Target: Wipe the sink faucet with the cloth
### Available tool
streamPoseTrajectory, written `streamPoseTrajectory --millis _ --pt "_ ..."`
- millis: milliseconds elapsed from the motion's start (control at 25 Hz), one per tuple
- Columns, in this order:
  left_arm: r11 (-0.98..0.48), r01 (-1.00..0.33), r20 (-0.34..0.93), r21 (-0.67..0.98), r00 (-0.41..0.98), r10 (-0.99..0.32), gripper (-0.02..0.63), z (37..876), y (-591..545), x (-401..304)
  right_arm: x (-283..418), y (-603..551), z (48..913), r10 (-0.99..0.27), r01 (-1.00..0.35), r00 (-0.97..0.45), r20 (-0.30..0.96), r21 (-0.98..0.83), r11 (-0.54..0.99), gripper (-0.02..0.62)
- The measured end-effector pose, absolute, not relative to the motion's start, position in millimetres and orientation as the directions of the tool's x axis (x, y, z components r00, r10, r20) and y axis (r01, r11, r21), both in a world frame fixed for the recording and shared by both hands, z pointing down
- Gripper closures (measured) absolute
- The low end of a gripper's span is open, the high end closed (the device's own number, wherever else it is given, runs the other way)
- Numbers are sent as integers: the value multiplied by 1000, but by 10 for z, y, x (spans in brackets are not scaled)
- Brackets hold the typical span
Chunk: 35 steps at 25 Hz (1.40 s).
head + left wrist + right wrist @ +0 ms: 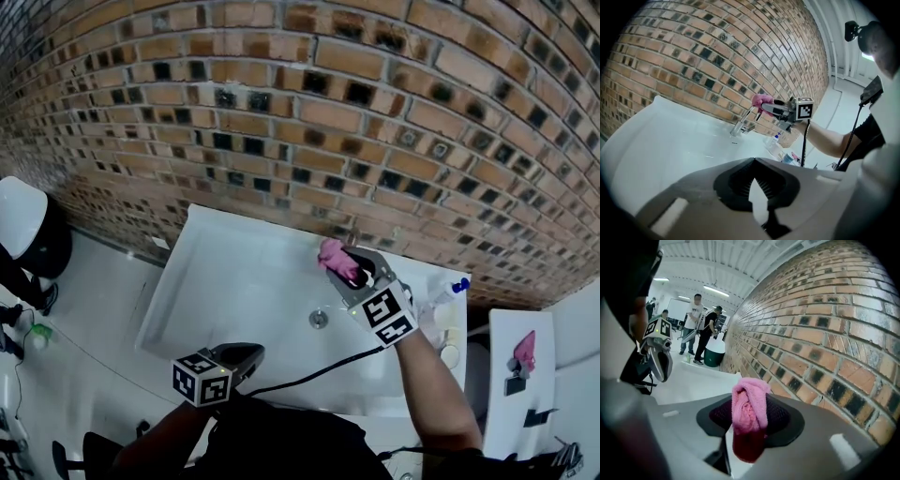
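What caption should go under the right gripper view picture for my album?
Right claw clamps a pink cloth beside a brick wall.

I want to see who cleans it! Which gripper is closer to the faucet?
Right. The right gripper holds the pink cloth right by the faucet; the left gripper hangs back at the sink's near edge.

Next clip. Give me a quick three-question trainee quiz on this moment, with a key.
1. True or false: the pink cloth is clamped in the left gripper.
2. Which is nearer the faucet? A) left gripper B) right gripper
3. Fill in: the wall behind the sink is made of ____.
Key: 1 false, the right gripper holds it; 2 B; 3 brick.
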State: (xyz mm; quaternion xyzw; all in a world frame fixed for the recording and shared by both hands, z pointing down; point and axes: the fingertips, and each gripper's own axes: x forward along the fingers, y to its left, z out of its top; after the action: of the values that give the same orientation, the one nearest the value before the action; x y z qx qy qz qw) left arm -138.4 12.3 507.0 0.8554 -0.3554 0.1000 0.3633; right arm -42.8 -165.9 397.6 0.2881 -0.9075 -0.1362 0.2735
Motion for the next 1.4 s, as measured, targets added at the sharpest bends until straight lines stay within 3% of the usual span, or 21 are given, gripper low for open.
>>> streamPoseTrajectory --millis 200,920,1160,1400 --pt "-479 -673 423 564 733 -532 600 5124 126 -1466 -407 -1546 4066 -648 -511 -670 362 409 756 425" --pt "-523 -622 418 582 781 -463 600 5128 333 -1923 -414 -1304 4408 -757 -682 -553 348 334 651 425" --pt "-556 -608 425 567 794 -435 600 5118 352 -2007 -401 -1271 4565 -759 -765 -526 383 177 619 425" --pt "-544 -619 389 566 783 -486 600 4997 450 -1992 -120 -997 4892 -713 -825 -555 429 -174 538 424"
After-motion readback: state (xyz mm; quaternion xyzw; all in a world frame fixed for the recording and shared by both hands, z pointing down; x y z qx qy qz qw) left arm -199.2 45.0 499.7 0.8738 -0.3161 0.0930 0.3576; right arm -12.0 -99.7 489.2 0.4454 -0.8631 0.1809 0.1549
